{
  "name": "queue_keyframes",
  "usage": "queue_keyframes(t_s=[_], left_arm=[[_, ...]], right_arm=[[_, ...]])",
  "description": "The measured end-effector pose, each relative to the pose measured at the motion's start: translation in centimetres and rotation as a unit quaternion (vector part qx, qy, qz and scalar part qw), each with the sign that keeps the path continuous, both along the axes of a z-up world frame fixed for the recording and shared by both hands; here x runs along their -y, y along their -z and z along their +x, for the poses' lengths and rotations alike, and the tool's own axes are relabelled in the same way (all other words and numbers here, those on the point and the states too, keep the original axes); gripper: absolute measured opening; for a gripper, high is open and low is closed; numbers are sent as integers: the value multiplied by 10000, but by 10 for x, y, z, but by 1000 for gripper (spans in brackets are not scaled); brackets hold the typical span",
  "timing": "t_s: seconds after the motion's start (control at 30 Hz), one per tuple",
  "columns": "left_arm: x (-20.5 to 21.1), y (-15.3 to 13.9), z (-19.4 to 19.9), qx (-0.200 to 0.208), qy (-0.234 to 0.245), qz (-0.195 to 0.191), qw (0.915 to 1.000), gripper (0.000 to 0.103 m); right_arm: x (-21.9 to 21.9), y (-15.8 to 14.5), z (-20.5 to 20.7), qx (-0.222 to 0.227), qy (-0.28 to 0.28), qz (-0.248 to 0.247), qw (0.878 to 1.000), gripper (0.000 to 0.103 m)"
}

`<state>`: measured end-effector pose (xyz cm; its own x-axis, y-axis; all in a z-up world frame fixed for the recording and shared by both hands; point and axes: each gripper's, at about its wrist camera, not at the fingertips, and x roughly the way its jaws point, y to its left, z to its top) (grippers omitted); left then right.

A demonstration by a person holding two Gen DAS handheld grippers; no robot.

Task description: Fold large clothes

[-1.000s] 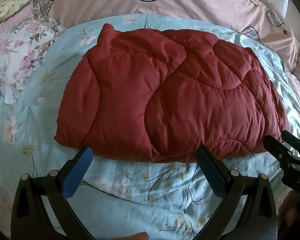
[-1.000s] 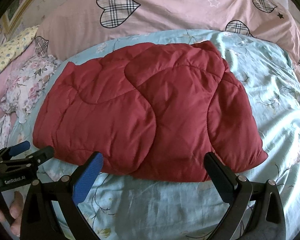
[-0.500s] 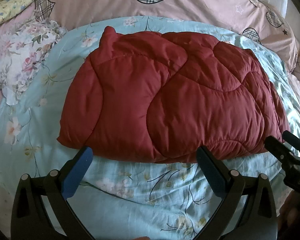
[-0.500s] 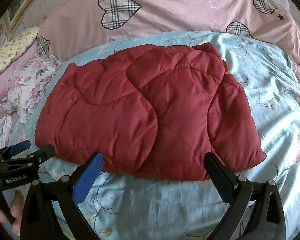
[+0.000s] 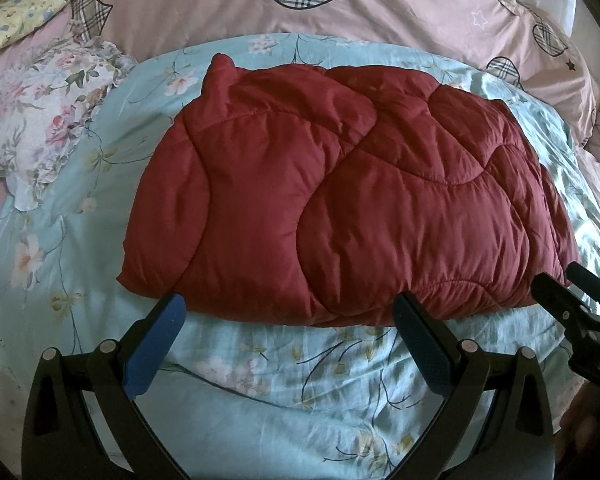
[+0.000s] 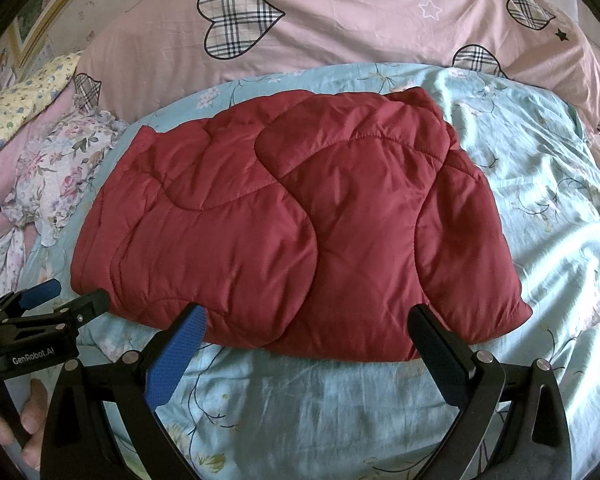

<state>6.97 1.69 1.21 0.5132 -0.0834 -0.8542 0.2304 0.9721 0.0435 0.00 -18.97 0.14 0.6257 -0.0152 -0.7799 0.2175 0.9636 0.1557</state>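
Note:
A dark red quilted padded jacket (image 5: 340,200) lies folded into a rough rectangle on the light blue floral bedsheet (image 5: 300,368). It also shows in the right wrist view (image 6: 292,232). My left gripper (image 5: 288,308) is open and empty, its fingertips just short of the jacket's near edge. My right gripper (image 6: 306,320) is open and empty, also at the near edge. The right gripper shows at the right of the left wrist view (image 5: 572,284); the left gripper shows at the left of the right wrist view (image 6: 60,296).
A pink duvet with plaid hearts (image 6: 340,28) lies along the back. A crumpled floral cloth (image 5: 48,108) lies at the left, and a yellow pillow (image 5: 20,12) sits at the far left corner. The bed's front edge is below the grippers.
Both grippers have drawn back slightly toward me and tilted a little; the jacket sits a bit lower in both views. The jacket has not moved.

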Motion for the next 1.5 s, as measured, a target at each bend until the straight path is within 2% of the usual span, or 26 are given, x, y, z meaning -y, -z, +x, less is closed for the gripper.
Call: queue_keyframes(t_s=[1.5], left_arm=[[2,-3,0,69,-6,32,10000,103]], right_arm=[[2,-8,-1,47,-19,0,10000,101]])
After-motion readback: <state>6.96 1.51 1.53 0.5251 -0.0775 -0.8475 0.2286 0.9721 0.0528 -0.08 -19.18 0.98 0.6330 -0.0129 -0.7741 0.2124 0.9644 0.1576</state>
